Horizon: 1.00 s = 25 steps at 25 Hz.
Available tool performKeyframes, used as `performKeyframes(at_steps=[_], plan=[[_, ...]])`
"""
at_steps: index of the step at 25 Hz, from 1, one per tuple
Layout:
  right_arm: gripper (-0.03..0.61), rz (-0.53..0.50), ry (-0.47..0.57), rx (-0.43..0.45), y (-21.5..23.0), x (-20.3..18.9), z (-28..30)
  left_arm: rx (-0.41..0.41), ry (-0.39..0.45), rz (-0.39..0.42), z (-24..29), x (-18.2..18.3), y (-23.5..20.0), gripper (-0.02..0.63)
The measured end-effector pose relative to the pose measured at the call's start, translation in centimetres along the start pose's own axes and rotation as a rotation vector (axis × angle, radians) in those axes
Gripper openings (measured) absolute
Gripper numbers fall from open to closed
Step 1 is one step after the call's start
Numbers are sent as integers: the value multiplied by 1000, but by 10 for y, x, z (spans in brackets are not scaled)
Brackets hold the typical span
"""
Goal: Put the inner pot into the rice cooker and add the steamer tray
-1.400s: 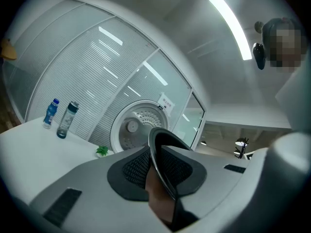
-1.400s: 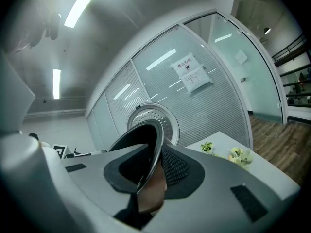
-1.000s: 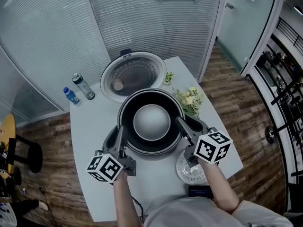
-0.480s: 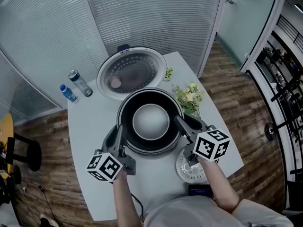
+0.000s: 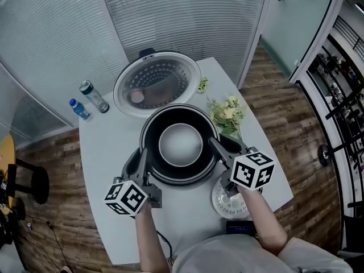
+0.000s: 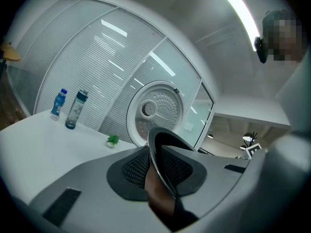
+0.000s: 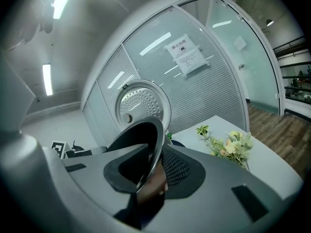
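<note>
So we are only partway there. We hold the inner pot with both tools. The left gripper pinches the pot's rim on its left side, and the right gripper pinches the rim on its right side. Both sets of jaws are narrow, with the thin rim squeezed between the pads. The pot is right at the mouth of the rice cooker in the middle of the table. It looks low, but we cannot tell if it sits all the way down, and we have not let go yet. The steamer tray lies flat by the table's front right edge, just beside the cooker. We think it goes in after the pot.

Now we count. There is one pot, one cooker with one open lid toward the back edge, one tray and two grippers. Two bottles stand near the left edge. One bunch of flowers lies by the right edge. One tiny green plant sits near the back edge, beside the lid
</note>
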State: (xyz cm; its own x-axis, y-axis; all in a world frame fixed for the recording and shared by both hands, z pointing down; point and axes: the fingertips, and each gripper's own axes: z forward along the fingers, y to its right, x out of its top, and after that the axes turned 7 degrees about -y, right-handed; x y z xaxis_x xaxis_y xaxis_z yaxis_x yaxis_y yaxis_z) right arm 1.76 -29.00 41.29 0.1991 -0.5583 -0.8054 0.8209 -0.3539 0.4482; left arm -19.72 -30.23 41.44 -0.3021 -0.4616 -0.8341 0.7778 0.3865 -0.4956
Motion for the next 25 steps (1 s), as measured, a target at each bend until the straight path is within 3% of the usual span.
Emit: performKeyframes(at_steps=[25], plan=[[123, -171, -188, -94, 21, -29, 29, 135, -140, 112, 20, -32, -22, 87]])
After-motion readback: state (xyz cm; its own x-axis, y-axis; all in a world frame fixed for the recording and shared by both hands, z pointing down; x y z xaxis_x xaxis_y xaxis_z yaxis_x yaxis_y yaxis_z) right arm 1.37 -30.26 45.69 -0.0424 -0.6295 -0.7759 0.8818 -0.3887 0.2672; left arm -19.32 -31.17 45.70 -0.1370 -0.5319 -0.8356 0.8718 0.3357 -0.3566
